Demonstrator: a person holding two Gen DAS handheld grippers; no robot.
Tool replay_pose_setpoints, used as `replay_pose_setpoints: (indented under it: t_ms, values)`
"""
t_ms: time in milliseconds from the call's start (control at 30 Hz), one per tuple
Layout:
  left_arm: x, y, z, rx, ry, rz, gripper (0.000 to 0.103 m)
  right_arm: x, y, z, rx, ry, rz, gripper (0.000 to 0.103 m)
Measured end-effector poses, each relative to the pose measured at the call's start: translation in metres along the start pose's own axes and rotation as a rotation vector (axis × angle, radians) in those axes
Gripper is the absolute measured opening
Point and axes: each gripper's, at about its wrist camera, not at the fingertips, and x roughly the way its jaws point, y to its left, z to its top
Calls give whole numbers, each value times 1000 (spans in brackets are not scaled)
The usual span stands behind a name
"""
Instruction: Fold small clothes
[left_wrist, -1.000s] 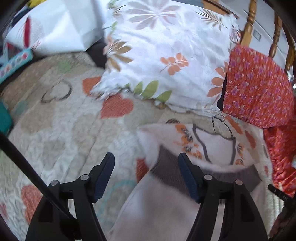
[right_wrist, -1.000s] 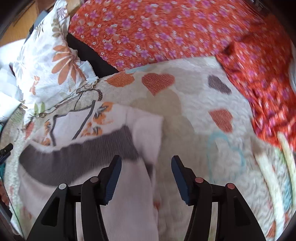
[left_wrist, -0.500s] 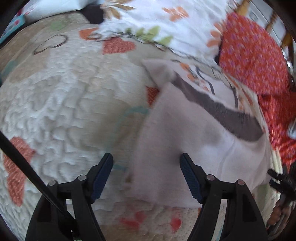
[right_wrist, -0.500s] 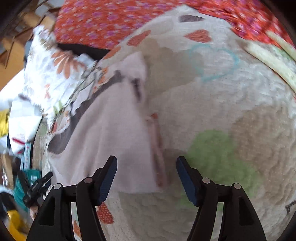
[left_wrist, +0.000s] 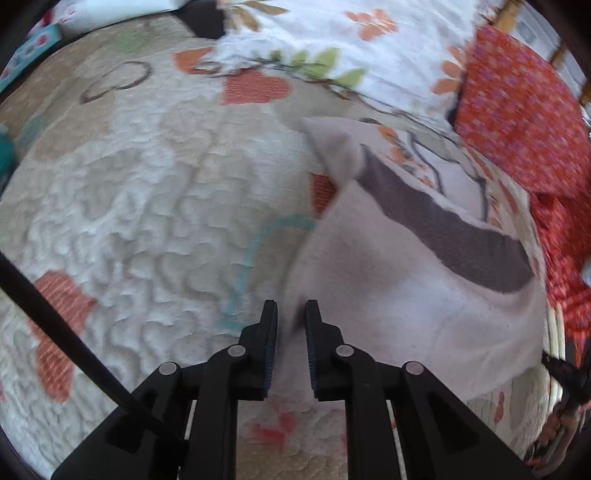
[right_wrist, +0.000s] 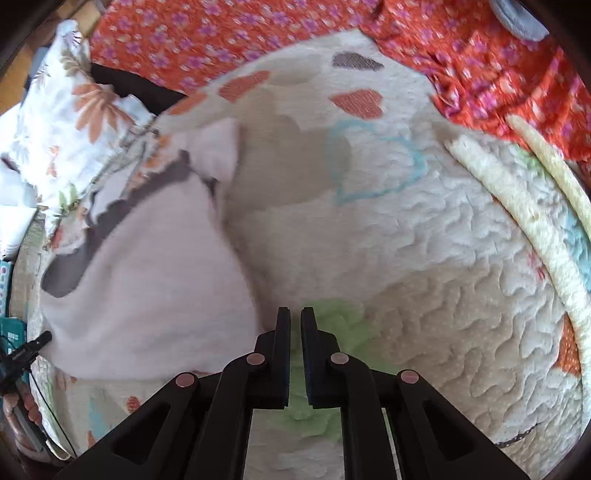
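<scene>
Both wrist views, tongs lowered to the near corners of the garment. My left tongs (left_wrist: 291, 314) are closing on the near left corner of the white garment (left_wrist: 388, 295); a pinch of cloth sits between the pads. My right tongs (right_wrist: 295, 319) are closed at the garment's near right corner, but the right view shows mostly the green patch of the quilt (right_wrist: 406, 258) in the narrow gap, so I cannot tell whether any cloth is caught. The garment lies flat on the quilt with its grey band (left_wrist: 443, 225) towards the far side and its near hem between my two tongs.

Risks, as I judge them: if the right tongs have bitten quilt and not cloth, a lift drags the bedcover or raises one corner only and the fold skews. A thin pinch on the left may slip out under tension.

Surface and room: a quilted bedcover with heart shapes, soft and puckered; a leaf-print pillow (left_wrist: 332, 44) at the far side; an orange flowered cloth (right_wrist: 258, 33) beside it; a wooden bedpost (left_wrist: 506, 18) behind.
</scene>
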Motion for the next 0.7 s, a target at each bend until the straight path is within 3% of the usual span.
replay_pose_setpoints:
  t_ms: [100,267,367,567,700]
  values:
    - [-19,10,0,-71,-29,7,33,-9,-7,4,53,-29,49,10]
    - [-66,14,-13,-114,-139,65,67,-31,23,1,-5,-140,87,29]
    - [-80,18,-18,-129,-184,100,73,-36,58,-9,-98,-165,111,31]
    - [-88,45,-13,-171,-245,153,75,-28,152,-42,-377,-118,115,31]
    - [-90,70,-5,-235,-265,167,75,-14,228,-79,-602,-94,106,55]
